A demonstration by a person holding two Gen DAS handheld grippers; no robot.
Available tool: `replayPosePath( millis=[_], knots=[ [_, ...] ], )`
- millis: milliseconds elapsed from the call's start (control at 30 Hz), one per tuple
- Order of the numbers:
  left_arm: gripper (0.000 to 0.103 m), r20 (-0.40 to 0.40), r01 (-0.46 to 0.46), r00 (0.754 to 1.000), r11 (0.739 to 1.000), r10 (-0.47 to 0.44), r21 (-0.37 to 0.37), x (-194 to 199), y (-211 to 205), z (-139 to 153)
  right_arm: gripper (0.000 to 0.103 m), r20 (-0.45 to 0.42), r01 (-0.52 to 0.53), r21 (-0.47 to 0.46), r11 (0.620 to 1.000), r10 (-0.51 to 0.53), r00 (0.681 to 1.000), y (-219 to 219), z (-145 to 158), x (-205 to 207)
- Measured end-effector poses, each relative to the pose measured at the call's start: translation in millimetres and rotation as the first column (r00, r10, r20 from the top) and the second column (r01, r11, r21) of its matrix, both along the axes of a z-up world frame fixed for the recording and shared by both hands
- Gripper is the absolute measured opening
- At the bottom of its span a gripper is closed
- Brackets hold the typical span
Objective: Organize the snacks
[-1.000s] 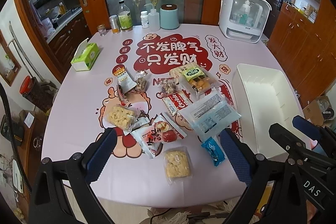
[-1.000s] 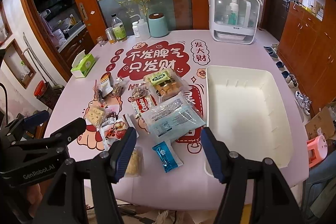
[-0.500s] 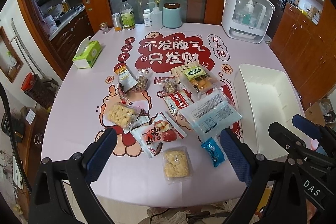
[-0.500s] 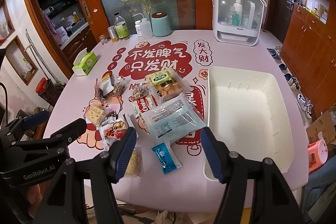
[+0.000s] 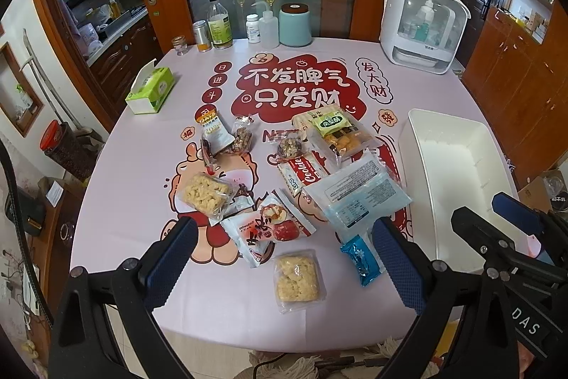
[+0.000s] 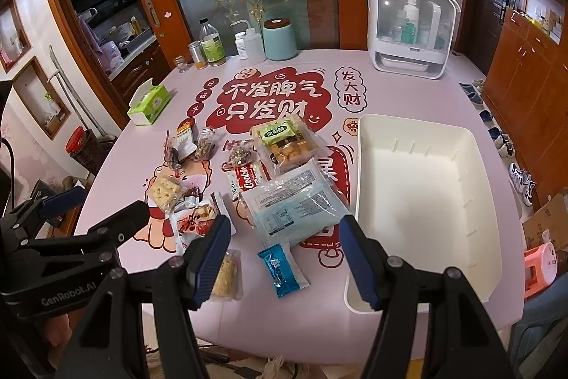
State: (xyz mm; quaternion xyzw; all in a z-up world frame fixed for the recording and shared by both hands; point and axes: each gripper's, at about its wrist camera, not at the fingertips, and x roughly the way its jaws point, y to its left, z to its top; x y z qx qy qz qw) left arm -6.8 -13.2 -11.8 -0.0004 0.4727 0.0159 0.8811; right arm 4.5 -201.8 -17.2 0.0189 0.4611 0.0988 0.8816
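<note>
Several snack packets lie mid-table: a large pale blue packet (image 5: 358,198) (image 6: 294,205), a small blue sachet (image 5: 362,258) (image 6: 282,269), a clear-wrapped rice cracker (image 5: 298,277) (image 6: 225,272), a red-and-white packet (image 5: 269,229), a cookie pack (image 5: 305,174) and a clear tray of yellow pastries (image 5: 337,134). To their right stands an empty white bin (image 5: 458,187) (image 6: 426,187). My left gripper (image 5: 284,254) hangs open above the table's near edge, over the rice cracker. My right gripper (image 6: 284,258) hangs open over the small blue sachet, holding nothing.
A green tissue box (image 5: 151,91) sits at the left. Bottles and a teal canister (image 5: 294,25) line the far edge, beside a white countertop cabinet (image 5: 422,27). A pink stool (image 6: 541,267) stands on the floor to the right.
</note>
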Motion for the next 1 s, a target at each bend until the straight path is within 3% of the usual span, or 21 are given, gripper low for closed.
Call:
replayPosePath(
  millis=[1000],
  knots=[
    [0.098,-0.018,-0.063,0.998,0.998,0.063,-0.011,-11,0,-2,0.064,-0.002,-0.084,-0.010,0.996,0.084,0.996,-3,-3,0]
  ],
)
